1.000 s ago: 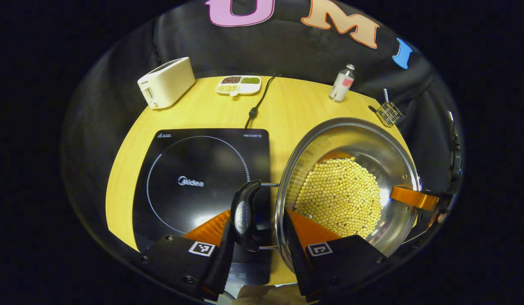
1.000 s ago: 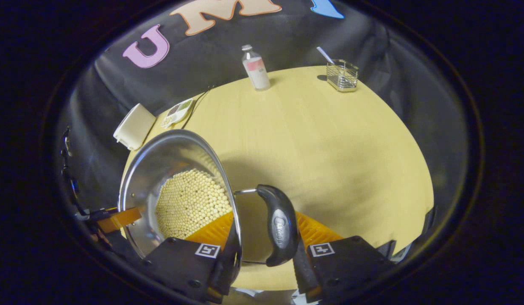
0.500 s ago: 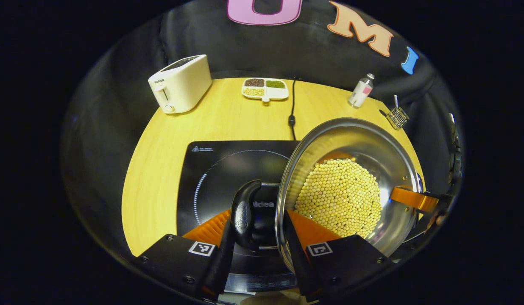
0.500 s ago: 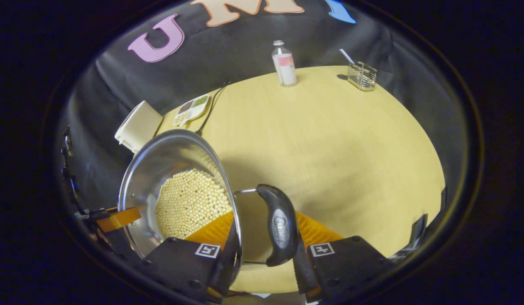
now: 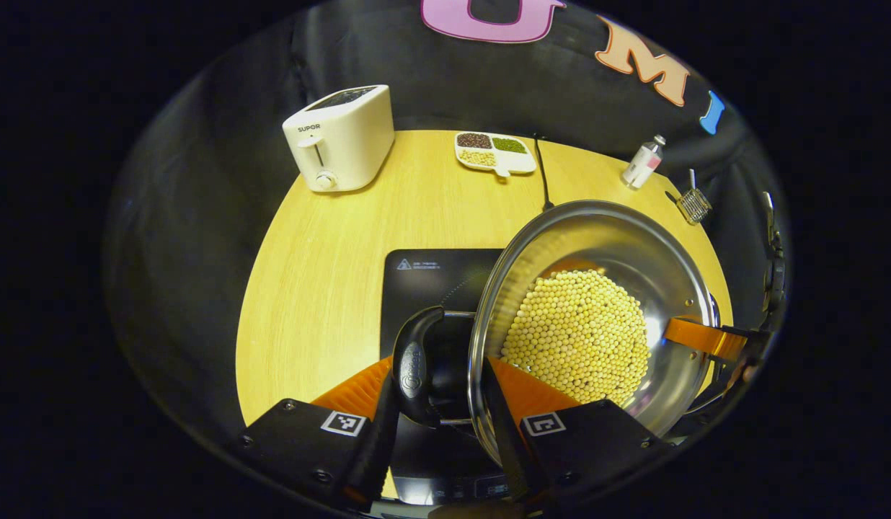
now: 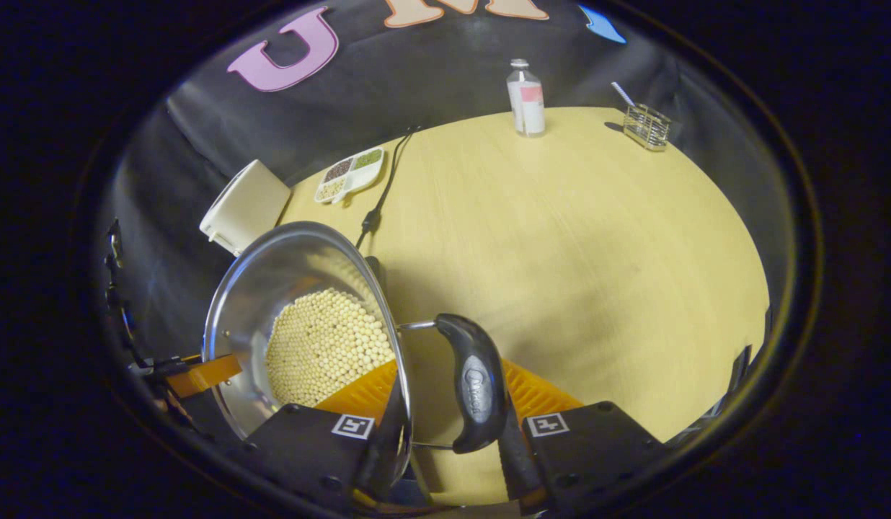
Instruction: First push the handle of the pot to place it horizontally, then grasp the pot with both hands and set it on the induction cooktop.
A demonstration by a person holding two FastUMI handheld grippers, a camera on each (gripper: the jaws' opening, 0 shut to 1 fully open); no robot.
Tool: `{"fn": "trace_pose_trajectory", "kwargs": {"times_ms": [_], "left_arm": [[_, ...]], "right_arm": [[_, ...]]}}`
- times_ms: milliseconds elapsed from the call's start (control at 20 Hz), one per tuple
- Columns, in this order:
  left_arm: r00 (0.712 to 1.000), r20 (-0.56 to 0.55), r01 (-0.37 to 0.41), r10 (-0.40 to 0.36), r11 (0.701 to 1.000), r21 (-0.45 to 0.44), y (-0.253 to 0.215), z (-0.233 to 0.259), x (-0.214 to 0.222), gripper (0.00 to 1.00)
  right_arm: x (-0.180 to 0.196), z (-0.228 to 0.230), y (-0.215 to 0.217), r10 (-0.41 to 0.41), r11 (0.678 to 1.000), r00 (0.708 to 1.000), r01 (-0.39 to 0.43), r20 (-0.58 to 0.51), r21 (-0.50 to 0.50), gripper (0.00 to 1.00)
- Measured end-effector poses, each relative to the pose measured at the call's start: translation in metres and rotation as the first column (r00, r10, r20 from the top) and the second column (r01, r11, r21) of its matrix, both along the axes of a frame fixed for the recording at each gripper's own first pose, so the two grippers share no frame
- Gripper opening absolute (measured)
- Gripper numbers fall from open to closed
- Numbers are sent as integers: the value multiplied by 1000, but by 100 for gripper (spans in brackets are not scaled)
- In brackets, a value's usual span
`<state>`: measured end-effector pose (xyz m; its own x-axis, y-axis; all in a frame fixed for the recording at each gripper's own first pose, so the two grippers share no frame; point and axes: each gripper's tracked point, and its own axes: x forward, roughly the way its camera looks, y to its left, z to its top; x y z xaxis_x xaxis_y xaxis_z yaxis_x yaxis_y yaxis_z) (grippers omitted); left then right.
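Because each side handle juts out level from the rim, the pot (image 5: pixel 597 317) can be carried from both sides at once, and it now hangs over the right part of the induction cooktop (image 5: pixel 431 288), its bed of pale beans (image 5: pixel 575 335) lying even, which suggests it is being kept flat. In the left gripper view, the left gripper (image 5: pixel 442 389) straddles the pot's wall: one finger sits inside the rim against the beans' edge, the other outside beyond the left handle (image 5: pixel 414 364), so rim and handle are pinched in a narrow gap. The right gripper (image 6: pixel 445 393) does the same on the opposite side, closed to a narrow gap around the rim and the right handle (image 6: pixel 474 382). I judge the pot is not yet set down, since whether its base touches the glass is hidden.

Behind the cooktop, the cord (image 5: pixel 541 169) runs to the desk's far edge, beside a divided dish (image 5: pixel 494 150). A toaster (image 5: pixel 341 137) stands at the far left corner; a bottle (image 6: pixel 526 101) and wire holder (image 6: pixel 646 126) stand along the far right edge.
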<state>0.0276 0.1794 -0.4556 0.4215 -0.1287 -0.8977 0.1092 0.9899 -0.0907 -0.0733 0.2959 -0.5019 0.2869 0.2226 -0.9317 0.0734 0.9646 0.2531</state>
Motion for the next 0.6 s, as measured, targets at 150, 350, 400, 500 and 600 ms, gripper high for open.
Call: {"fn": "trace_pose_trajectory", "kwargs": {"times_ms": [150, 350, 400, 500, 600], "left_arm": [[1000, -5, 8, -8, 1000, 7, 14, -2, 5, 64], [1000, -9, 19, -19, 1000, 11, 30, -4, 13, 64], [1000, -8, 23, -23, 1000, 12, 33, -4, 15, 66], [1000, -9, 28, -28, 999, 17, 37, -4, 16, 64], [1000, -9, 29, -29, 999, 17, 40, -5, 18, 64]], "right_arm": [[3, -2, 17, -11, 1000, 1000, 11, -5, 5, 62], [4, -4, 35, -29, 1000, 1000, 29, -7, 6, 57], [3, -4, 39, -31, 1000, 999, 31, -8, 6, 57], [3, -5, 44, -32, 999, 999, 32, -10, 4, 58], [4, -4, 48, -36, 999, 999, 36, -10, 4, 57]]}}
